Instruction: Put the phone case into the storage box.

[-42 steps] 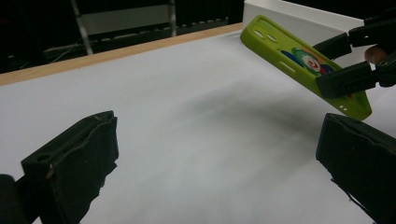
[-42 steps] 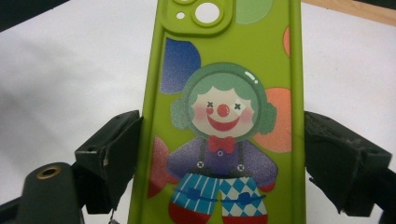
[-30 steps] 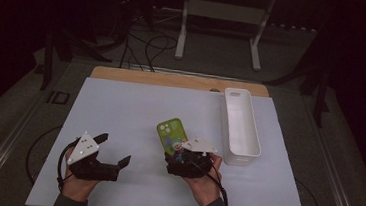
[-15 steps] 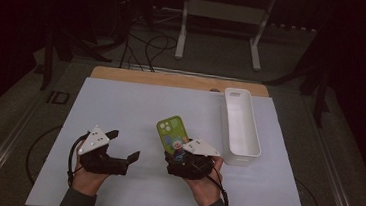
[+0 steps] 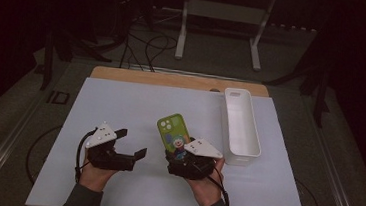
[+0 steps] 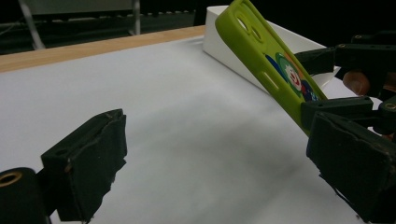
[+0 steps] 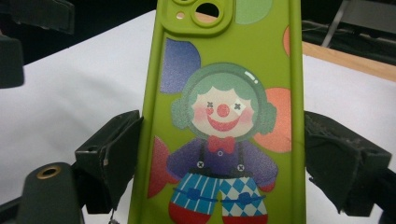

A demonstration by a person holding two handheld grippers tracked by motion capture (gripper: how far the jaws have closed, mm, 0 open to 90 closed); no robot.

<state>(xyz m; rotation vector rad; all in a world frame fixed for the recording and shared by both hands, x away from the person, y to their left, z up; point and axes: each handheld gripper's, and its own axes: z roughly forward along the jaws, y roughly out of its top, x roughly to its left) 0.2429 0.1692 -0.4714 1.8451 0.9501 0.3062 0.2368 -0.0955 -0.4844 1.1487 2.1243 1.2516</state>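
Phone case (image 5: 172, 132), green with a clown print, sat clamped by its two long edges in the right tongs (image 5: 182, 158), camera end raised off the bench (image 5: 135, 104) and tilted away from the person. In the left gripper view the case (image 6: 271, 70) leaned up at a slant, just right of the left tongs (image 6: 233, 163) and apart from them. White sheet covered the bench, with a wooden strip (image 5: 173, 79) bare along the far edge. White narrow tray (image 5: 240, 128) lay near the right edge, just beside the right tongs. Room was dark, with cables (image 5: 146, 44) and a metal stand (image 5: 217, 30) on the floor behind. Left tongs (image 5: 132, 144) gaped wide, holding nothing, low over the sheet. Right tongs (image 7: 224, 154) were closed on both sides of the case (image 7: 224, 116).
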